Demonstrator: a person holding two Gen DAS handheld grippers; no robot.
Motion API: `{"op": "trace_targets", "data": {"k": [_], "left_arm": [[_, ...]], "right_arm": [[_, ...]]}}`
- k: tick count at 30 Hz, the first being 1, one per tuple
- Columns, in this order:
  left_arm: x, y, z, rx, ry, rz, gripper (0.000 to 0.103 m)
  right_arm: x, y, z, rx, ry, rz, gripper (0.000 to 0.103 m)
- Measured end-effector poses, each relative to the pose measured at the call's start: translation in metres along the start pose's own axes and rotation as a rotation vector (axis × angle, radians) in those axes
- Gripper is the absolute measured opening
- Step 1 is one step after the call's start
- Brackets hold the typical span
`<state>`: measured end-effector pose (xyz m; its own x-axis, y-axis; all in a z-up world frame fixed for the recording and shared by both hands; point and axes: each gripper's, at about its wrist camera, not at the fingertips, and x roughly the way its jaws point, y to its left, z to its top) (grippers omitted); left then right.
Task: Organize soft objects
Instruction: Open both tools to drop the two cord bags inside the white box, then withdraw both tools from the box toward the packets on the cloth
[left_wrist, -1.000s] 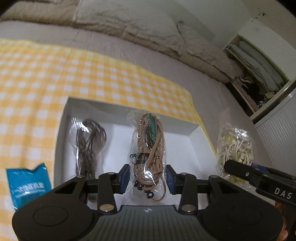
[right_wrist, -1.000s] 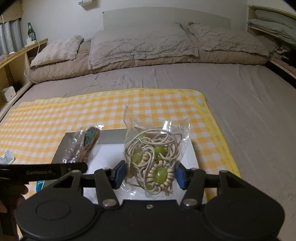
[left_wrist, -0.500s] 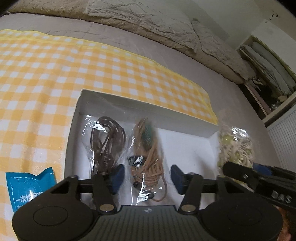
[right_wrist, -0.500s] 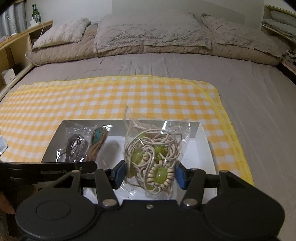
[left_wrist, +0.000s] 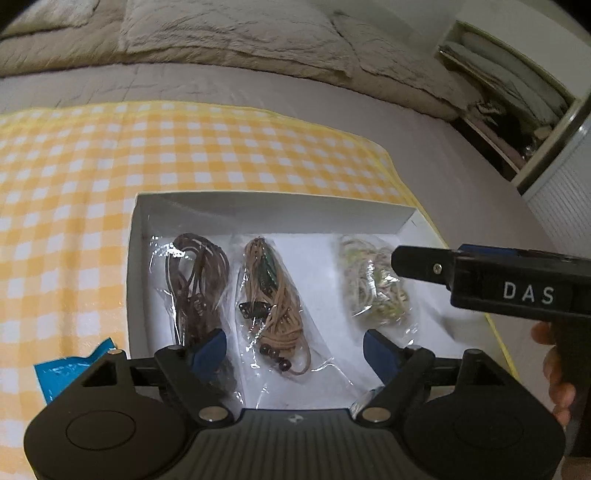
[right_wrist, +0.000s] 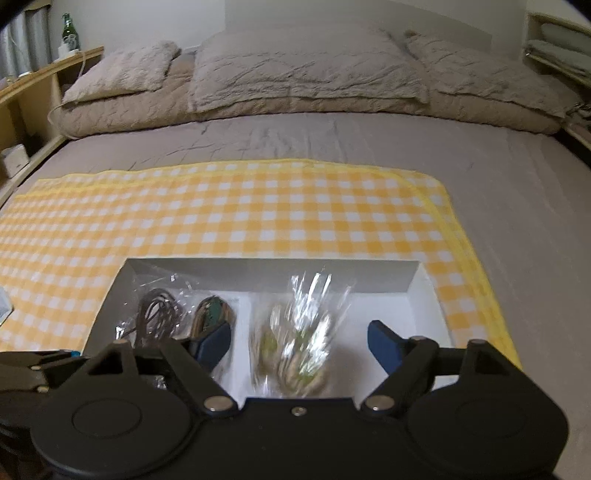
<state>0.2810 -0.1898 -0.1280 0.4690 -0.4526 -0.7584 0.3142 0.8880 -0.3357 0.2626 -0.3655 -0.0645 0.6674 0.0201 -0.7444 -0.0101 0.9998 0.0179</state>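
A white open box (left_wrist: 273, 206) sits on a yellow checked cloth (left_wrist: 184, 147) on the bed. Inside lie three clear bags: a dark brown cord bag (left_wrist: 194, 280) at left, a tan cord bag (left_wrist: 271, 295) in the middle, and a cream-and-green cord bag (left_wrist: 373, 284) at right. My left gripper (left_wrist: 295, 349) is open above the tan bag, which lies loose. My right gripper (right_wrist: 299, 341) is open; the cream-and-green bag (right_wrist: 295, 347) is blurred between its jaws, inside the box (right_wrist: 424, 291). The right gripper's side (left_wrist: 498, 284) shows in the left wrist view.
A blue packet (left_wrist: 70, 373) lies on the cloth left of the box. Pillows (right_wrist: 306, 70) line the head of the bed. A wooden shelf (right_wrist: 33, 96) with a green bottle (right_wrist: 67, 31) stands at left; a cupboard (left_wrist: 517, 107) at right.
Both grippers opened. The left let go of the tan cord bag in the box. The right moved over the box and let go of the cream-and-green bag, which dropped in at the right.
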Motion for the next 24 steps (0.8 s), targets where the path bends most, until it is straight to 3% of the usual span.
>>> {"op": "trace_targets", "data": {"k": [7, 24], "left_arm": [[-0.008, -0.008, 0.001, 0.028, -0.007, 0.005, 0.084], [-0.051, -0.023, -0.002, 0.07, -0.066, 0.035, 0.086]], "right_arm": [[-0.011, -0.009, -0.009, -0.002, 0.026, 0.008, 0.082], [-0.065, -0.026, -0.018, 0.05, -0.046, 0.027, 0.082]]}}
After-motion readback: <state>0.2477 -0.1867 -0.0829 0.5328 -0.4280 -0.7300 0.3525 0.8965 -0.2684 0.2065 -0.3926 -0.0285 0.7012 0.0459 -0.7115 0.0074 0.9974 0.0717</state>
